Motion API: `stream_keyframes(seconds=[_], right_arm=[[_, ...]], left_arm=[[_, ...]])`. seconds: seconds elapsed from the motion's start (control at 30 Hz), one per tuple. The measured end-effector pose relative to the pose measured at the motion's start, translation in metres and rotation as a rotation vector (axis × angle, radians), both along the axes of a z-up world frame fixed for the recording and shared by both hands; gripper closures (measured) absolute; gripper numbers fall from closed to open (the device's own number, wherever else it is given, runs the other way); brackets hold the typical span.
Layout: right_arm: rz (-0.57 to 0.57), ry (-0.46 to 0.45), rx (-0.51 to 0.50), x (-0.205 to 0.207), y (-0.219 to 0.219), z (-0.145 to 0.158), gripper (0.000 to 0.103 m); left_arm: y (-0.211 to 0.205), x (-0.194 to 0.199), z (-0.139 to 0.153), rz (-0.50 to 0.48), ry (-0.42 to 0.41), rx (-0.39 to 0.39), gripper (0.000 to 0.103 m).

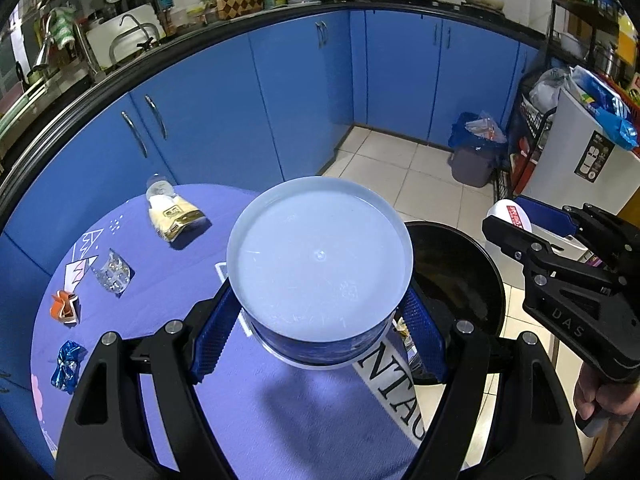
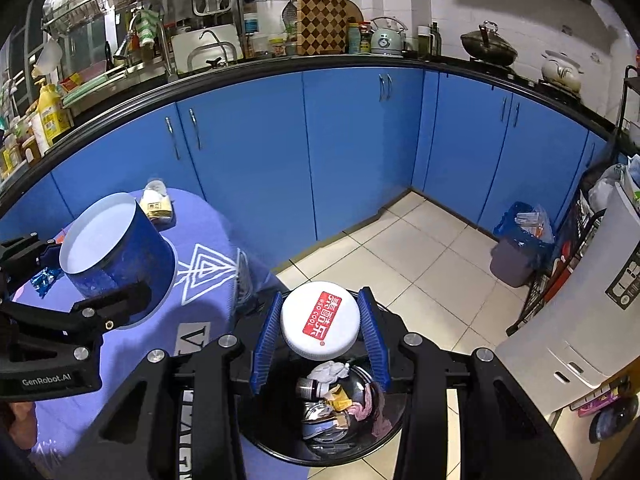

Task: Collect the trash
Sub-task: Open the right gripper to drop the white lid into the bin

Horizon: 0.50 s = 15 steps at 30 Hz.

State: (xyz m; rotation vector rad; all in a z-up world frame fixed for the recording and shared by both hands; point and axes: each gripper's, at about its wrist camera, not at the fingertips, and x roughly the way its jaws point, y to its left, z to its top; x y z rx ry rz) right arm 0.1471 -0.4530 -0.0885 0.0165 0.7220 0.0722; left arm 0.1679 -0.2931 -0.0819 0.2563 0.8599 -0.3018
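My left gripper (image 1: 320,320) is shut on a round blue tub (image 1: 320,264), held tilted above the purple-clothed table (image 1: 280,412) with its white base toward the camera; the tub also shows in the right wrist view (image 2: 120,256). My right gripper (image 2: 320,328) is shut on a white bottle with a red label on its cap (image 2: 319,321), held over the black trash bin (image 2: 324,440), which holds several pieces of trash. The bin also shows in the left wrist view (image 1: 452,272), right of the table.
On the table lie a yellow snack bag (image 1: 174,216), a clear blister pack (image 1: 114,274), an orange wrapper (image 1: 64,308) and a blue foil wrapper (image 1: 66,366). Blue cabinets (image 1: 240,100) stand behind. A grey bin with a blue bag (image 1: 474,152) and a white appliance (image 1: 580,168) stand at right.
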Motion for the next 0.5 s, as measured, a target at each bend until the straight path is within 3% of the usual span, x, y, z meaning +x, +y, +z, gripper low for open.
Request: stream_keyframes(seconds=[0.5], right_arm=[[-0.013, 0.018, 0.013, 0.013, -0.011, -0.006, 0.064]], left_arm=[[-0.008, 0.014, 0.003, 0.000, -0.016, 0.009, 0.026]])
